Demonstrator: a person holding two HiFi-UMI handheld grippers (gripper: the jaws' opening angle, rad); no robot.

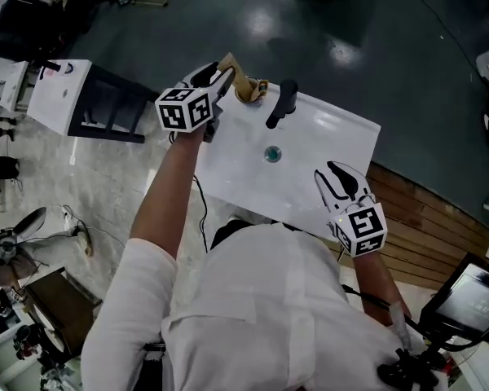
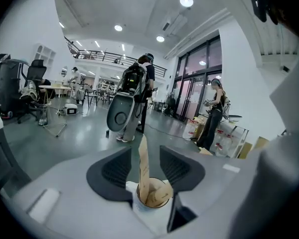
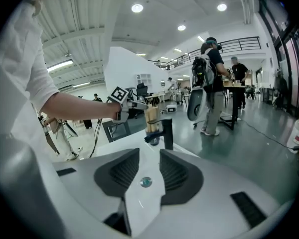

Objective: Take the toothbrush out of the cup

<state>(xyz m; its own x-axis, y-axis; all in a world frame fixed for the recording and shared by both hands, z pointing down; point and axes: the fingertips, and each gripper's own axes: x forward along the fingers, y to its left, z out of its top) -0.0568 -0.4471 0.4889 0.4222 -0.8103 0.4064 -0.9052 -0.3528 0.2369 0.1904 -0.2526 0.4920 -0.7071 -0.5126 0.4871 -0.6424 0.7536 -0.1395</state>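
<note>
From the head view, a white sink [image 1: 326, 137] carries a black faucet [image 1: 281, 103] at its far edge and a drain [image 1: 272, 154] in the middle. The cup [image 1: 251, 92] stands on the sink's far left corner, beside the faucet, with the tan, paper-wrapped toothbrush [image 1: 235, 68] upright inside it. The left tongs [image 1: 226, 78] reach to that corner, their tips at the toothbrush. The right tongs [image 1: 338, 176] hang over the sink's near right part, well apart from the cup. In the left gripper view, the left tongs [image 2: 145, 156] are released: the jaws stand wide, the toothbrush [image 2: 143, 163] rising between them with a gap on each side, its foot in the cup [image 2: 162, 203] just below. In the right gripper view, the right tongs [image 3: 148, 166] are likewise released and empty, jaws apart, the drain [image 3: 146, 182] showing through the gap. Beyond it stands the faucet [image 3: 167, 133], and behind that the toothbrush [image 3: 150, 116] with the left tongs [image 3: 137, 104] at it.
</note>
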